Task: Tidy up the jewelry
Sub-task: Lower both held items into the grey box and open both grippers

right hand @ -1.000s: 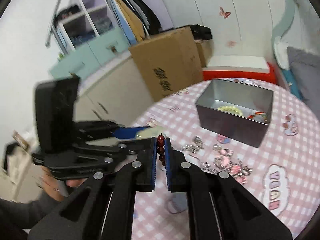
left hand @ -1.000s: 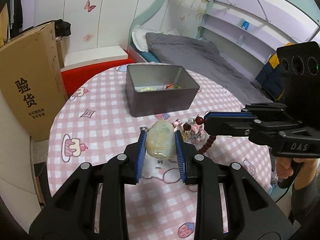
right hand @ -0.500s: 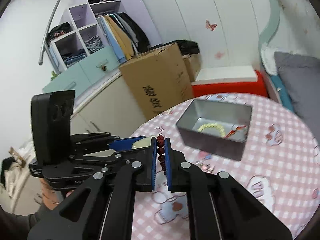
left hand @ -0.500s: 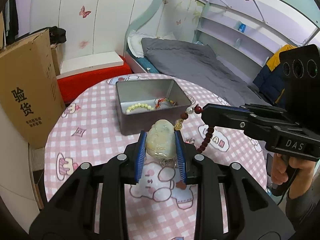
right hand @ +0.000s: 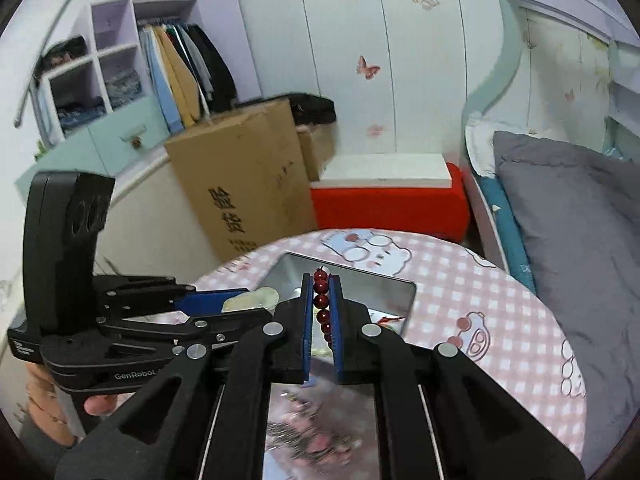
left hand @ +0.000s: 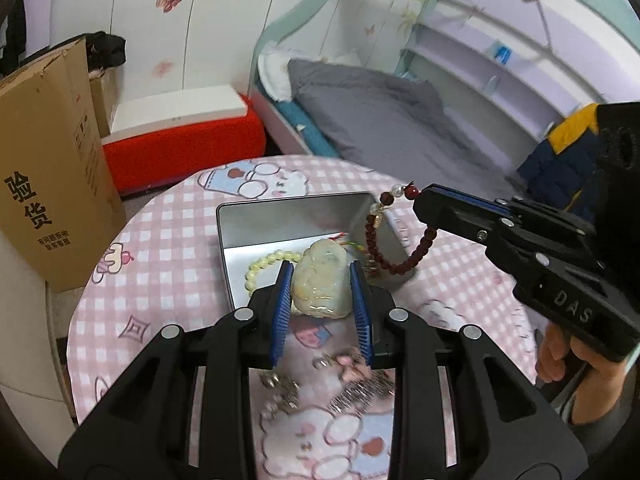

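1. Bedroom setting: round table [left hand: 168, 240] under a pink checked cloth, bed far right, cardboard box far left.
2. Metal tin [left hand: 256, 224] sits open at the table's far side, a pale bead bracelet [left hand: 264, 264] already inside; it seems to be the collecting bin.
3. Left tongs [left hand: 320, 292] are closed on a pale carved jade pendant [left hand: 320, 284], held above the tin's near edge, likely for a drop.
4. Right tongs [right hand: 322, 312] pinch a dark red bead bracelet [left hand: 396, 256] by a few beads; its loop hangs free over the tin's right side, so it should fall in cleanly.
5. Loose trinkets [left hand: 352, 384] lie on the near cloth, blurred; probably clips and chains, unsorted.
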Action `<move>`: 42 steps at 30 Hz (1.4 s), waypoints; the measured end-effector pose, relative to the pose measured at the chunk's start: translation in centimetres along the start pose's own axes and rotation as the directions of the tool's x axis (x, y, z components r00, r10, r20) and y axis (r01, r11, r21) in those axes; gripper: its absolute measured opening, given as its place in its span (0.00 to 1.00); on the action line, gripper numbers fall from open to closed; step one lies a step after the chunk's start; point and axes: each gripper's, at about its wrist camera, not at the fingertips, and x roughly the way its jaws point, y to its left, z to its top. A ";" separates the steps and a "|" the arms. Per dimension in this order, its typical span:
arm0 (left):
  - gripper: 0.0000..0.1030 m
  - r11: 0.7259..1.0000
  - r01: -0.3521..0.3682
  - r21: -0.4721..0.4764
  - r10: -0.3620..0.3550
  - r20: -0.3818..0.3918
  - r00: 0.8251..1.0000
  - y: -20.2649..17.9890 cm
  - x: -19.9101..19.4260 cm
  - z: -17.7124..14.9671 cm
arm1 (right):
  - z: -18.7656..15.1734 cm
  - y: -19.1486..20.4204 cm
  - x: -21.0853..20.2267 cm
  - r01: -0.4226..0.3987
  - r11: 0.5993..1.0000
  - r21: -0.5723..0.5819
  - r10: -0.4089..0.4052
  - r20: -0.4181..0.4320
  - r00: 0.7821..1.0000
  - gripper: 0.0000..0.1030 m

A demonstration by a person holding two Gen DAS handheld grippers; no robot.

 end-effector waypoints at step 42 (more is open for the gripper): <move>0.28 0.996 -0.066 0.059 0.070 -0.080 0.994 -1.6 3.2 0.5 | -2.9 -2.9 0.4 -0.017 0.996 0.089 0.019 -0.029 0.999 0.34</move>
